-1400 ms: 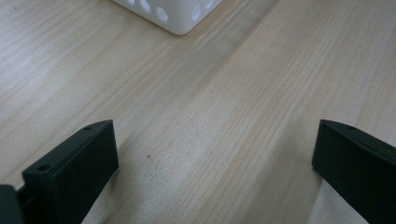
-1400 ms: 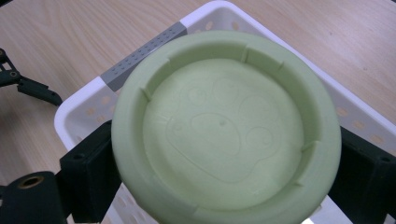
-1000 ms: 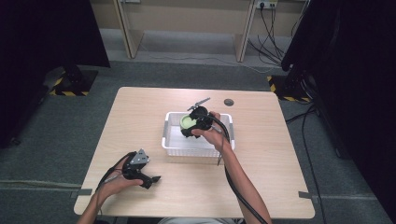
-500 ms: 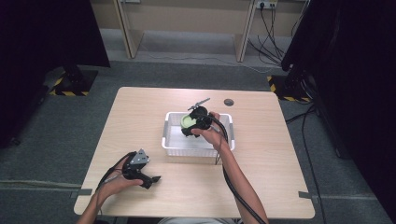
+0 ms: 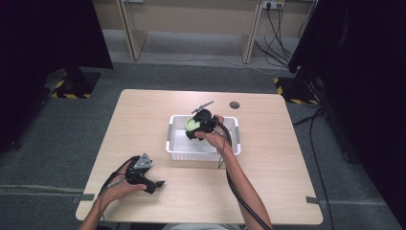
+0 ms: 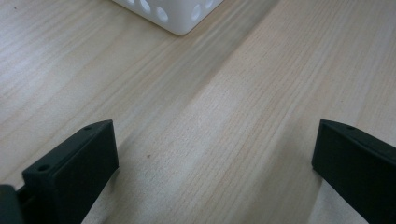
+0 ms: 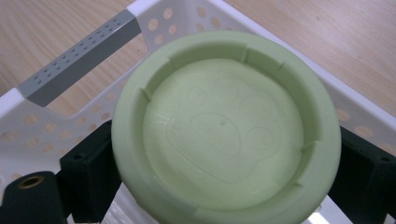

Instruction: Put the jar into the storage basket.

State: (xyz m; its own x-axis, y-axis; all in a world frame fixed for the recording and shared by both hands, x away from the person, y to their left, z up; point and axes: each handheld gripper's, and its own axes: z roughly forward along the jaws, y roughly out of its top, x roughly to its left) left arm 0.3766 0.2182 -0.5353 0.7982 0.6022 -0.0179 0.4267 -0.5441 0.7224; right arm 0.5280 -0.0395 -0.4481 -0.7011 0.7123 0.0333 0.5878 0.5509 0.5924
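Note:
A pale green round bowl (image 7: 224, 126), its underside marked with a paw print, sits between the jaws of my right gripper (image 7: 224, 182), which is shut on its sides. In the high view the green bowl (image 5: 193, 124) is held over the left part of the white perforated basket (image 5: 178, 150), with the right gripper (image 5: 197, 128) just above the basket's floor. My left gripper (image 5: 157, 184) rests near the table's front left, open, jaws wide apart over bare wood (image 6: 219, 130). A corner of the basket (image 6: 170, 11) shows beyond it.
The basket has a grey handle (image 7: 79, 56) on its end wall. A small dark round hole (image 5: 234, 104) lies in the tabletop behind the basket. Cables trail from both grippers toward the front edge. Dark stands and floor cables surround the table.

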